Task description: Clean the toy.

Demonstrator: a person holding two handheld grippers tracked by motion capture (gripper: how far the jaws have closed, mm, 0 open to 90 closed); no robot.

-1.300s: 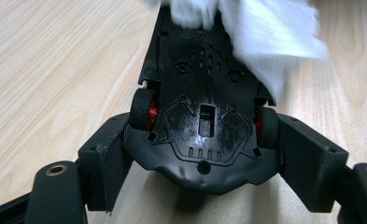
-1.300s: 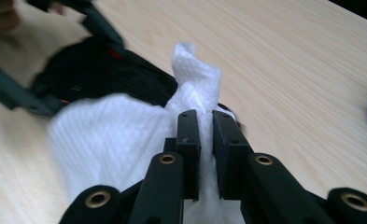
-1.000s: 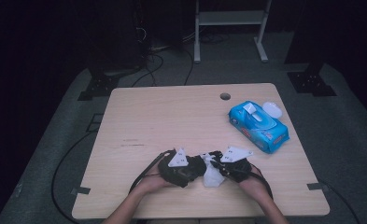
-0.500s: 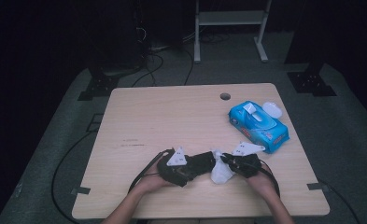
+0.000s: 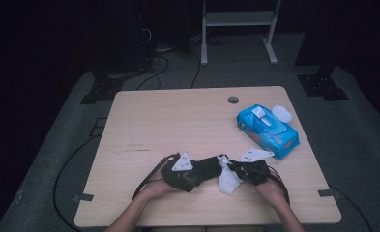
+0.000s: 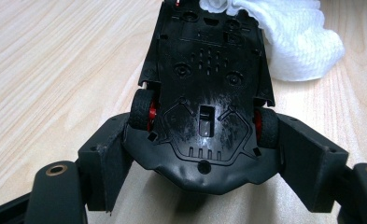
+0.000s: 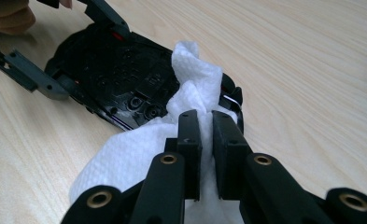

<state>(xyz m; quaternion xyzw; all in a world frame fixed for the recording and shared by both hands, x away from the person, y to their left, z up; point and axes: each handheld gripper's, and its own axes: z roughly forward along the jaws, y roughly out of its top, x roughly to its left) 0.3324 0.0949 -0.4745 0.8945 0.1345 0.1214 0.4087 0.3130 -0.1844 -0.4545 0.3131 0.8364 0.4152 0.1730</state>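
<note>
- The toy car [image 6: 204, 93] lies underside up near the table's 6 o'clock edge, held across its rear between the jaws of the left gripper [image 6: 204, 154]; a pad presses on each rear wheel, the black chassis facing the camera.
- In the high view the car [image 5: 204, 166] spans the gap between the two grippers, its nose pointing to 3 o'clock.
- The wipe [image 7: 190, 107], white and crumpled, drapes over the car's front end and touches it; in the left gripper view it sits at 1 o'clock of the chassis.
- The right gripper [image 7: 207, 130] has its jaws nearly together, pinching a fold of the wipe; the rest of the wipe hangs to 7 o'clock below the jaws.
- The left hand [image 5: 153, 186] and right hand [image 5: 270, 186] come in from 6 o'clock.
- The blue wipes pack [image 5: 267, 130], lid flipped open, lies at 2 o'clock of the car, well apart.
- The table [image 5: 178, 121] is pale wood, with a round hole [image 5: 233, 100] near its 12 o'clock edge.
</note>
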